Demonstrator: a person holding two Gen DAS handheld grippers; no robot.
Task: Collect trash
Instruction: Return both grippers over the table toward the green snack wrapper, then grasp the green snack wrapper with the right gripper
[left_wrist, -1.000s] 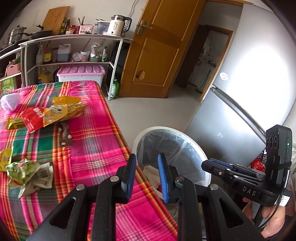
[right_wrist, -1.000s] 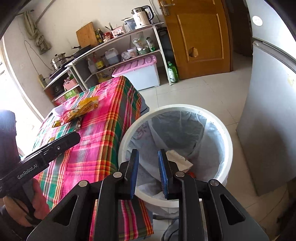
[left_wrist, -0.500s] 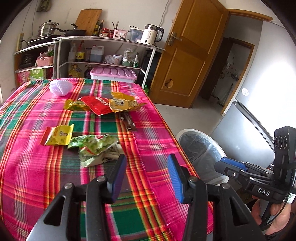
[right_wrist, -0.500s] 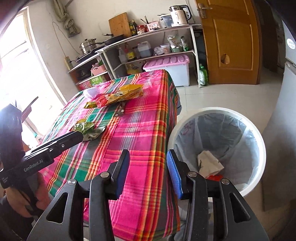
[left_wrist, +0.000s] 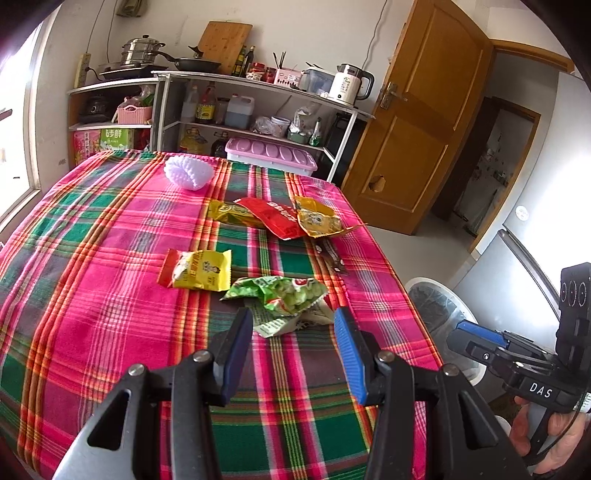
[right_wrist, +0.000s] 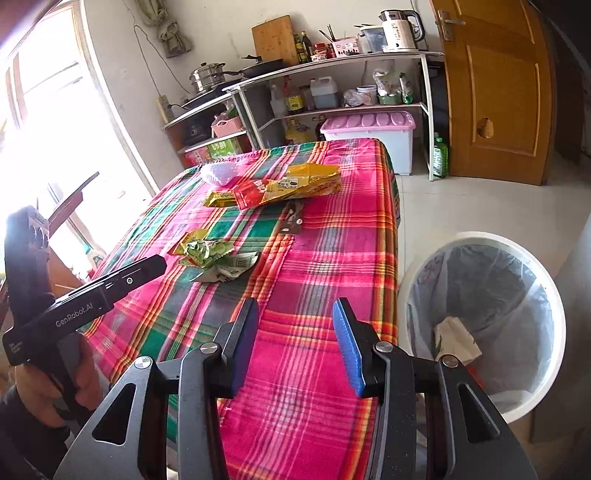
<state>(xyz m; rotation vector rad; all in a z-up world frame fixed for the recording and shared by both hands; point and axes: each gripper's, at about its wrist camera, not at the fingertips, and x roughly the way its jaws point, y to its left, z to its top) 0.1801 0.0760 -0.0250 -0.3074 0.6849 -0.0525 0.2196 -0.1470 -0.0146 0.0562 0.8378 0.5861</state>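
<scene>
Both tools had just opened, empty, swinging from the bin (right_wrist: 480, 325) back over the counter (left_wrist: 92, 266): left tool (left_wrist: 293, 349) wide before the green wrapper (left_wrist: 284, 295) near the counter's bin-side edge, right tool (right_wrist: 295, 343) likewise parted. More trash awaited.

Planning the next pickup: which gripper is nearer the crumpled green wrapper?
Left. The left gripper is open just short of the green wrapper; the right gripper hangs farther back, toward the bin.

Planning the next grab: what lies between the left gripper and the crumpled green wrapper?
Only bare plaid tablecloth, seen in the left wrist view, separates the open left gripper from the green wrapper.
</scene>
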